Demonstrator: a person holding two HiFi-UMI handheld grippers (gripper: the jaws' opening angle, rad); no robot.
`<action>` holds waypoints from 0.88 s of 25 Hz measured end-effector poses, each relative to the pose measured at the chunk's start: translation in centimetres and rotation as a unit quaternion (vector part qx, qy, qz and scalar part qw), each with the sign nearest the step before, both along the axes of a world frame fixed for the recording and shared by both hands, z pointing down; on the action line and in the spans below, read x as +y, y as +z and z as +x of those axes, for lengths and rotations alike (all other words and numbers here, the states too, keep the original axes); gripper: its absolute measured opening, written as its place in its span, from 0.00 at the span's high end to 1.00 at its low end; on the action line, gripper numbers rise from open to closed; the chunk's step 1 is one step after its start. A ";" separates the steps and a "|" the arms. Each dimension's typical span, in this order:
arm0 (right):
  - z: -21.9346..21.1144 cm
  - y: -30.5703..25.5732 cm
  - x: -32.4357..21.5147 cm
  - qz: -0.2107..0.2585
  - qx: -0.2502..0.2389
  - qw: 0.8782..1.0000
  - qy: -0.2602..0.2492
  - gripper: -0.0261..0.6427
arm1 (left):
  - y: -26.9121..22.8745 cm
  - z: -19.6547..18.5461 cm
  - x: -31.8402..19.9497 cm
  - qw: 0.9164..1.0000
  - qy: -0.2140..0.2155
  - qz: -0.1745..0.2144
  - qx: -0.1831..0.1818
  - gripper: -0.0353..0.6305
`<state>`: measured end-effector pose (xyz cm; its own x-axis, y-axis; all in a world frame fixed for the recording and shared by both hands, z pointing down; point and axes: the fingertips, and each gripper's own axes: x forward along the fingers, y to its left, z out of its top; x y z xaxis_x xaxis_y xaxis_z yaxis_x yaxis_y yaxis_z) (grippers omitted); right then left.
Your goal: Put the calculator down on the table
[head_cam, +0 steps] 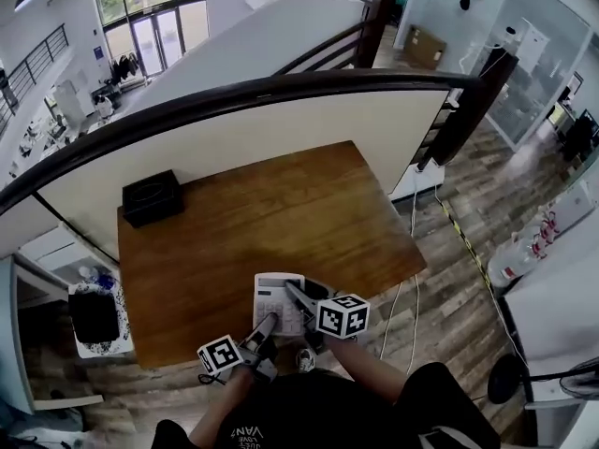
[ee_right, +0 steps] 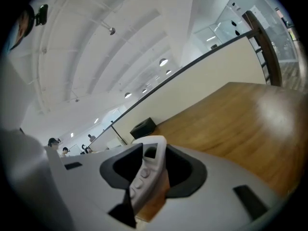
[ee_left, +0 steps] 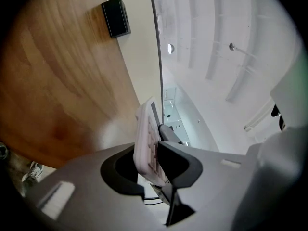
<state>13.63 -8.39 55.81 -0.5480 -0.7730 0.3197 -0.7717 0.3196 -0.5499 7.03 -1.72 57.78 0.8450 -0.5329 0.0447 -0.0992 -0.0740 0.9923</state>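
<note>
**Calculator [head_cam: 278,299] held above the worktop's [head_cam: 281,204] near edge**

It seemed light, stiff and somewhat slippery plastic. Fingers of the left gripper [head_cam: 266,325] and the right gripper [head_cam: 298,297] were both clamped on its edges, probably the safest place to hold.

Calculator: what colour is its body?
White. The calculator shows best in the head view.

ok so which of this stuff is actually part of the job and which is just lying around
Part of the job:
- calculator, gripped by the left gripper and standing between the jaws of the right gripper
- wooden table, where it gets put down

Just lying about:
- black box at the table's far corner
- bottles on the floor beside the table
</note>
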 end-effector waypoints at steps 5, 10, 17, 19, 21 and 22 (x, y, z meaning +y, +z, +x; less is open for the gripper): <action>0.5 0.2 -1.3 0.003 -0.007 0.998 -0.058 0.75 | 0.3 1.2 -0.7 0.999 -0.053 0.004 0.004 0.82; 0.4 0.5 -2.4 0.002 -0.016 0.995 -0.096 0.76 | 0.5 1.6 -1.3 0.996 -0.090 -0.002 0.001 0.82; -0.7 1.2 -4.2 -0.008 -0.013 0.991 -0.132 0.76 | 1.4 0.9 -2.9 0.994 -0.108 -0.008 -0.001 0.81; -1.1 1.4 -5.2 -0.009 -0.011 0.990 -0.138 0.77 | 1.8 0.4 -3.8 0.994 -0.109 -0.013 -0.001 0.81; -1.6 1.5 -6.4 -0.010 -0.010 0.990 -0.140 0.77 | 1.8 0.0 -5.1 0.994 -0.107 -0.015 0.002 0.81; -1.9 1.5 -7.0 -0.011 -0.012 0.990 -0.139 0.77 | 1.8 -0.2 -5.7 0.994 -0.105 -0.014 0.004 0.81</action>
<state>11.77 -15.37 57.36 -0.7469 -0.5838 0.3182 -0.6414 0.5066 -0.5761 6.81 -7.44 59.55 0.7151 -0.6968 0.0560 -0.1025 -0.0252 0.9944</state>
